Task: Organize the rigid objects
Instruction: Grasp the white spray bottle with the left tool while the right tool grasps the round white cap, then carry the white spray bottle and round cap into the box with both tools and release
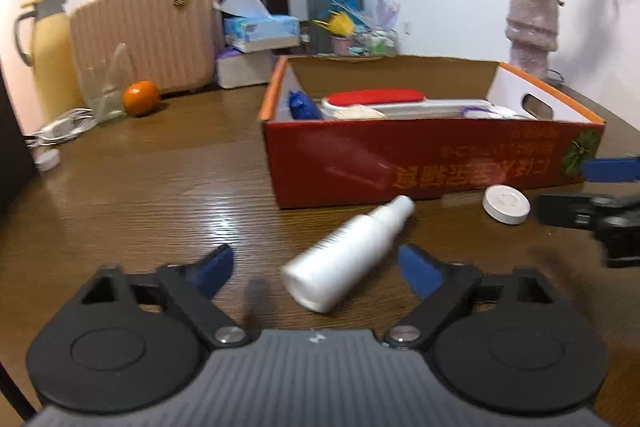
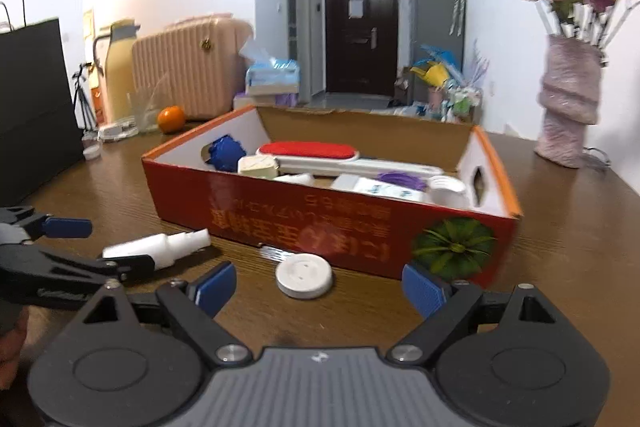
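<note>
A white spray bottle (image 1: 345, 254) lies on its side on the wooden table, between the blue pads of my left gripper (image 1: 316, 267). The jaws stand apart; the right pad is close to the bottle, the left pad well clear, so nothing is gripped. A white round lid (image 2: 304, 280) lies flat in front of the red cardboard box (image 2: 280, 205), just ahead of my open right gripper (image 2: 320, 289). The box holds a red-topped brush (image 2: 308, 150), a blue object (image 2: 226, 153) and several white items. The right wrist view shows the bottle (image 2: 160, 247) inside the left gripper's fingers (image 2: 68, 227).
An orange (image 1: 140, 98), a pink suitcase (image 1: 148, 27), a yellow jug (image 1: 48, 47) and a tissue box (image 1: 260, 27) stand at the table's far side. A vase of flowers (image 2: 568, 107) stands far right, a black paper bag (image 2: 32, 99) at the left, white cable (image 1: 60, 129) near it.
</note>
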`<state>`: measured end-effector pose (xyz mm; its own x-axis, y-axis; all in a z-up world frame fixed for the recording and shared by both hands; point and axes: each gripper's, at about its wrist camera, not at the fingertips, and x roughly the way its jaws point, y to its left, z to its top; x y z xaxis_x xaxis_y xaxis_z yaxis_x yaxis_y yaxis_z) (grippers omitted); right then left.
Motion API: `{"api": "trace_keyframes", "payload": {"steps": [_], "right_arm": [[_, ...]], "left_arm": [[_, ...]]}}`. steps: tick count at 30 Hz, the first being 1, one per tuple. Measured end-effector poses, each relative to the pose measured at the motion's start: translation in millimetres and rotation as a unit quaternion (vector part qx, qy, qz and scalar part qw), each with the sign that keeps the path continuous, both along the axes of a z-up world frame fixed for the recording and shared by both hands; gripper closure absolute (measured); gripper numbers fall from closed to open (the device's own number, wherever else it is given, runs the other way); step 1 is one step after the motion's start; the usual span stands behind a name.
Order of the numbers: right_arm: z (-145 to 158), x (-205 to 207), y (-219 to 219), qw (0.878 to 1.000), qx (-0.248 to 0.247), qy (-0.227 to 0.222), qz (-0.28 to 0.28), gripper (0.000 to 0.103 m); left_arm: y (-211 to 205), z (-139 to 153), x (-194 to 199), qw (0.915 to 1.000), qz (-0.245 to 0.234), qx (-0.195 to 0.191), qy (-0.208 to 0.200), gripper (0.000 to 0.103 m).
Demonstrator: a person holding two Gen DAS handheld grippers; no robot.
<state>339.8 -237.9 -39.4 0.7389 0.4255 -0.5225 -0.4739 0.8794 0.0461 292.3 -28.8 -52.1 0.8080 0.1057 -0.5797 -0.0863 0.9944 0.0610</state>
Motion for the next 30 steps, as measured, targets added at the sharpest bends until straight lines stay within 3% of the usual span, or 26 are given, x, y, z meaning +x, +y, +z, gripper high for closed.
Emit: {"api": "trace_keyframes", "payload": {"steps": [1,3,8,14,15,16,20,26,30], "right_arm": [[-1,6,6,1.000,-0.003,0.007,0.007,0.014],[-4,16,15,1.000,-0.011,0.024,0.015,0.018],[-12,39,26,0.998,-0.019,0.053,0.001,0.020],[-22,46,31,0.997,-0.034,0.060,-0.018,0.047],[-21,44,32,0.997,-0.037,0.058,-0.019,0.062],[-20,43,31,0.997,-0.033,0.060,-0.018,0.064],[-15,26,29,0.997,-0.034,0.059,-0.022,0.064],[-10,-28,16,0.998,-0.023,0.055,-0.026,0.064],[1,-68,2,0.998,-0.011,0.043,-0.035,0.064]], "left_arm": [[0,-2,4,0.9999,-0.010,-0.007,0.013,0.045],[6,-3,7,0.9992,-0.022,-0.030,0.015,0.049],[10,-3,7,0.9983,-0.038,-0.042,0.012,0.056],[13,-3,8,0.9969,-0.050,-0.061,0.007,0.059],[11,-2,6,0.9968,-0.055,-0.058,0.007,0.062],[9,-2,3,0.9967,-0.060,-0.054,0.004,0.065],[-1,0,-20,0.9969,-0.070,-0.035,-0.004,0.072],[-17,7,-77,0.9948,-0.087,-0.051,-0.012,0.073],[-23,20,-111,0.9940,-0.091,-0.046,-0.041,0.074]]}}
